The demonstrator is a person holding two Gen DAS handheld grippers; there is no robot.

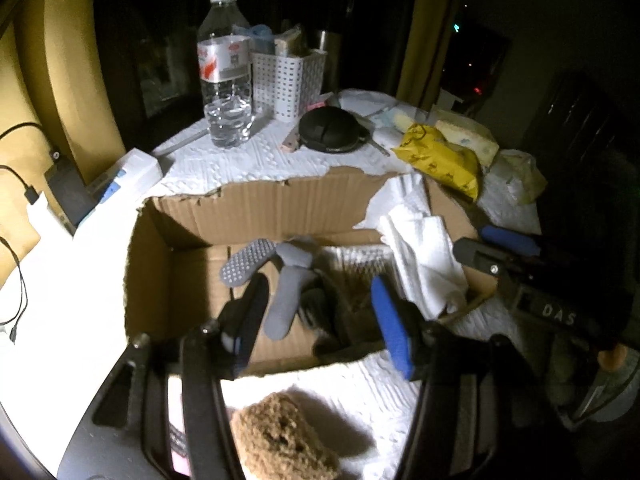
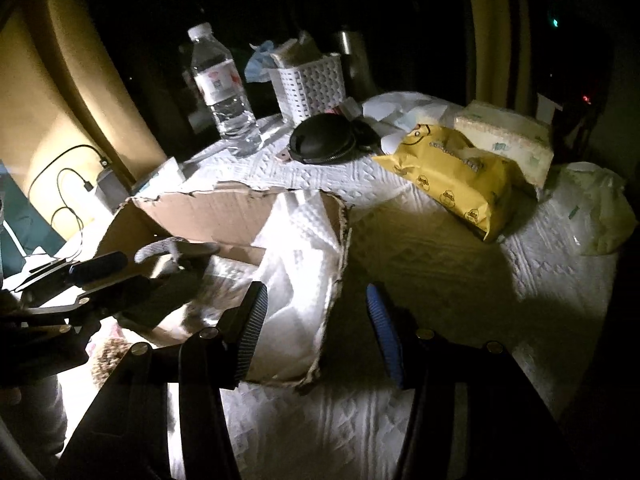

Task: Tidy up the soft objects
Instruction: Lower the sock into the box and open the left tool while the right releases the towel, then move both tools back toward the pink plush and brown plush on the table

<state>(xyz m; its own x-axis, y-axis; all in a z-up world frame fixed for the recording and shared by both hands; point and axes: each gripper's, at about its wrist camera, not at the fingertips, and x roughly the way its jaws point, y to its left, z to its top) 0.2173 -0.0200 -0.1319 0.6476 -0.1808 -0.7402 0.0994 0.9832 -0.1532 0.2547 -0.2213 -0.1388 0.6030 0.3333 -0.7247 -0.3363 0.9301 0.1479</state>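
Note:
A torn cardboard box [image 1: 256, 208] stands open on the white-covered table. Grey socks [image 1: 284, 304] lie inside it, one showing a dotted sole. A white paper towel [image 1: 420, 248] hangs over the box's right wall. My left gripper [image 1: 320, 320] hovers over the box, open, with nothing between its fingers. A brown fluffy piece [image 1: 280, 440] lies on the table just in front of the box. My right gripper [image 2: 318, 332] is open and empty at the box's right corner [image 2: 340, 216], beside the paper towel [image 2: 304, 248]. The left gripper [image 2: 108, 276] shows at the left edge.
Behind the box stand a water bottle [image 1: 226, 80], a white perforated basket [image 1: 288, 80] and a black round case [image 1: 332, 130]. A yellow tissue pack [image 2: 460, 172], a pale tissue pack [image 2: 508, 136] and a plastic bag [image 2: 596, 208] lie right. Charger cables [image 1: 32, 196] trail left.

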